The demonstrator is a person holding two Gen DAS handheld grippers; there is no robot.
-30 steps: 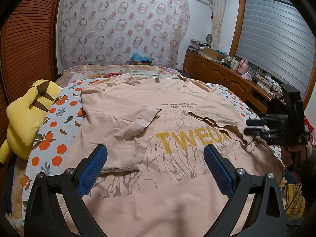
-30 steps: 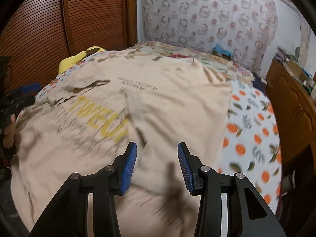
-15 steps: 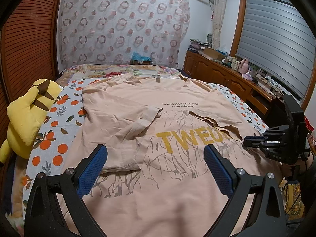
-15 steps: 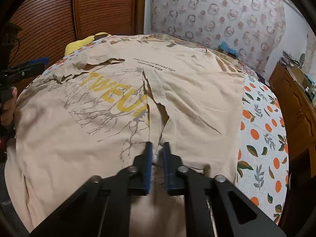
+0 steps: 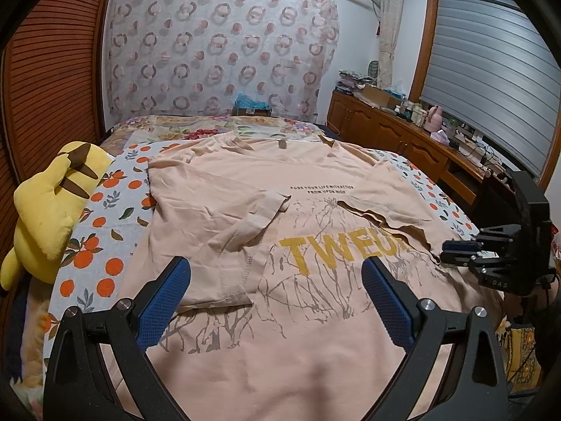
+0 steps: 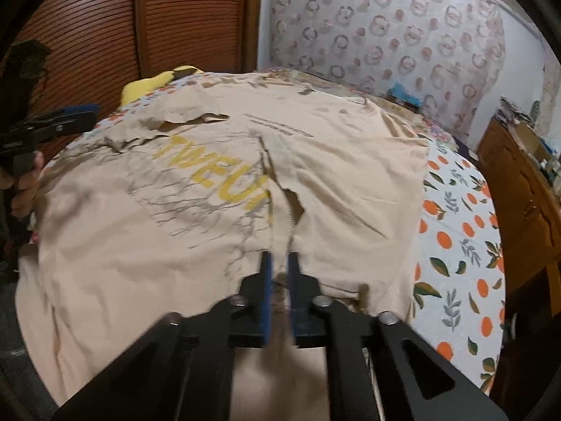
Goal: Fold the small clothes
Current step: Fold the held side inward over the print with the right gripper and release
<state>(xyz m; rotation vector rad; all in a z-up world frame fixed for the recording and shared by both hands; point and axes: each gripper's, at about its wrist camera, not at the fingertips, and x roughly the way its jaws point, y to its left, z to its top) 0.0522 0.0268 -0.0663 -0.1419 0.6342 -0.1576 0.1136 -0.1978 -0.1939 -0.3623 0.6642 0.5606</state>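
Jaws nearly closed on the right gripper [image 6: 278, 263]: the two blue pads stand with only a thin gap between them, and a ridge of peach fabric runs up into that gap, so the right gripper is pinching the t-shirt [image 6: 147, 238] at the edge of its folded-over right flap. Motion blur softens the exact contact. From the left wrist view the same gripper [image 5: 452, 247] shows side-on at the shirt's right edge, fingers pressed together, held roughly level.

Over on the other side, the left gripper [image 5: 275, 280] is spread wide, blue pads [image 5: 164, 298] far apart with nothing between them. It hovers above the shirt's lower hem area, pointing up the shirt toward the collar. In the right wrist view the left gripper [image 6: 75, 112] sits beyond the shirt's left side, gripped by a hand [image 6: 24, 182] below it.

The peach t-shirt [image 5: 315, 315] lies flat across the bed [image 5: 105, 231], yellow letters "TWEU" showing, left sleeve folded inward onto the chest, right side also folded in over the print. A yellow Pikachu plush [image 5: 52, 210] rests on the bed to the shirt's left; a wooden cabinet [image 5: 403, 133] runs along the wall to the shirt's right.
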